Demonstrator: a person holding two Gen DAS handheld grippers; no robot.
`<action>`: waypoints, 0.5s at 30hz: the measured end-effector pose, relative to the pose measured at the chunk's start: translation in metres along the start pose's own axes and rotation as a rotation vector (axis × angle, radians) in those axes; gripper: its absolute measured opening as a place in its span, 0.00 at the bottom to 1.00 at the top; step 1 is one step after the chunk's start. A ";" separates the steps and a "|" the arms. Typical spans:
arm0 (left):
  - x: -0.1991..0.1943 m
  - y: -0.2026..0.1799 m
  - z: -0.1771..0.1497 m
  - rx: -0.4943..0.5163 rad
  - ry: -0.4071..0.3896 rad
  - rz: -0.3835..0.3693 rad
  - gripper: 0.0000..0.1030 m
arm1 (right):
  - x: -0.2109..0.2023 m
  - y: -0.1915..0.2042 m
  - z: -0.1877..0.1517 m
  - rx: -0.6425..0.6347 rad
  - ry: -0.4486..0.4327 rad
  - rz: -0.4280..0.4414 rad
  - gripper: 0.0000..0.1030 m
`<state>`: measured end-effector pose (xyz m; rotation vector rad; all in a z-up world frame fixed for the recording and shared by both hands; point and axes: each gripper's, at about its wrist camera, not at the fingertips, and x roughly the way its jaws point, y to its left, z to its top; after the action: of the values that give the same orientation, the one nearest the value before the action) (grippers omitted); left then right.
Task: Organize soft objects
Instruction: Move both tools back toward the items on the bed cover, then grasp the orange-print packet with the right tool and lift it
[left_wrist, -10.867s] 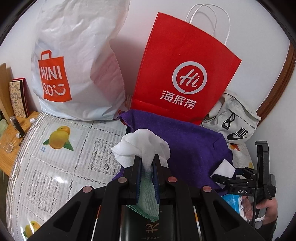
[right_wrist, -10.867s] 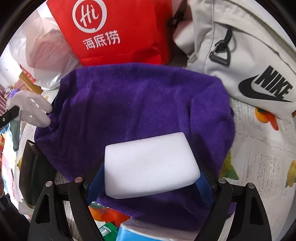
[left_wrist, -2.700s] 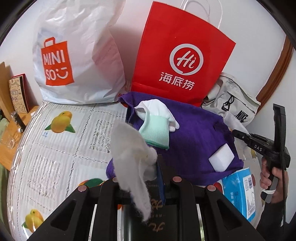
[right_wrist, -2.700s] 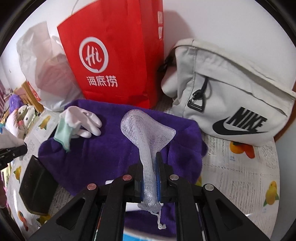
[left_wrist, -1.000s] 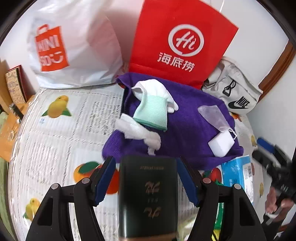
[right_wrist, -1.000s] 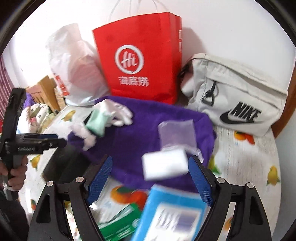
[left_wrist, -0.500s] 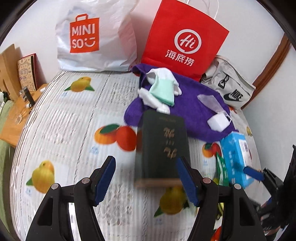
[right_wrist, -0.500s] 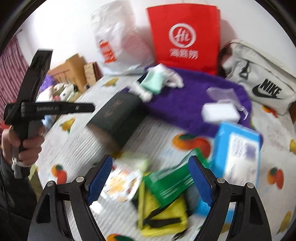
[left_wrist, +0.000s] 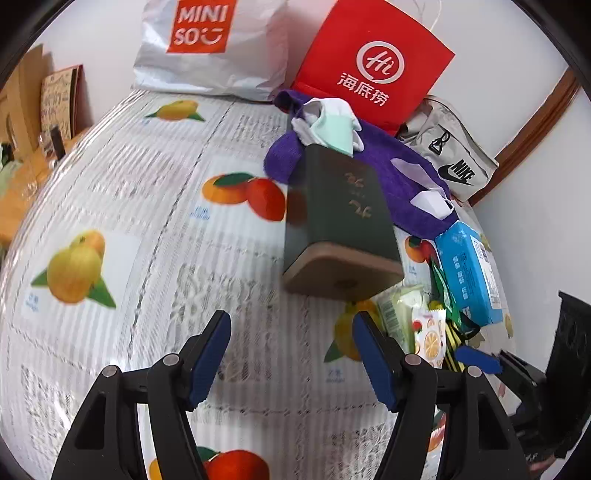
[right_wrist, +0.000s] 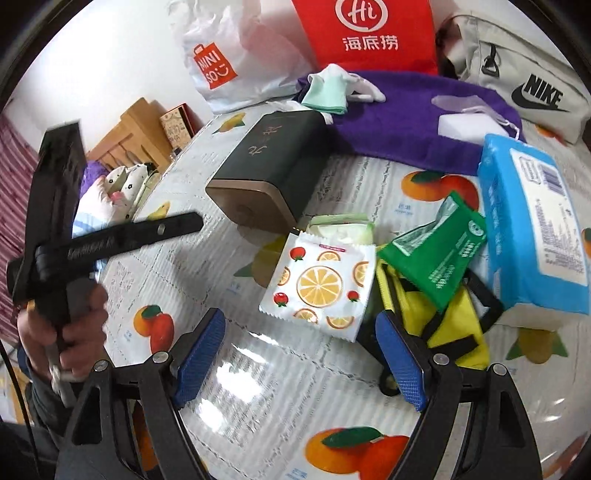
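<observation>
Left wrist view: both claws, earlier pinching cloths, now spread empty, left claw (left_wrist: 290, 352), right claw (right_wrist: 301, 356).

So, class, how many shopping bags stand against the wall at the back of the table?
2: a white plastic bag at the back left, and a red paper bag beside it, behind the purple towel. Others may be hidden.

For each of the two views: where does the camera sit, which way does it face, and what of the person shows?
Left wrist: behind the open left tongs, facing down-forward at the dark box; right tongs at the right edge.
Right wrist: behind the open right tongs, facing the snack packets; a hand holds the left tongs.
Shared: box, purple towel, red bag.
</observation>
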<state>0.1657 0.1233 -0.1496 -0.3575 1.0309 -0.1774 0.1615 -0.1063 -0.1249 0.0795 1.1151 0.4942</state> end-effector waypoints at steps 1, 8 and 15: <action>0.000 0.004 -0.002 -0.013 -0.001 -0.002 0.65 | 0.003 0.000 0.002 0.003 0.004 -0.020 0.81; 0.000 0.029 -0.012 -0.084 -0.005 -0.013 0.65 | 0.023 0.007 0.014 0.026 0.019 -0.120 0.81; 0.003 0.036 -0.016 -0.093 0.003 -0.013 0.65 | 0.030 0.014 0.013 -0.046 0.000 -0.209 0.56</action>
<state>0.1526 0.1524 -0.1723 -0.4486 1.0417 -0.1422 0.1786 -0.0791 -0.1401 -0.0773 1.0976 0.3325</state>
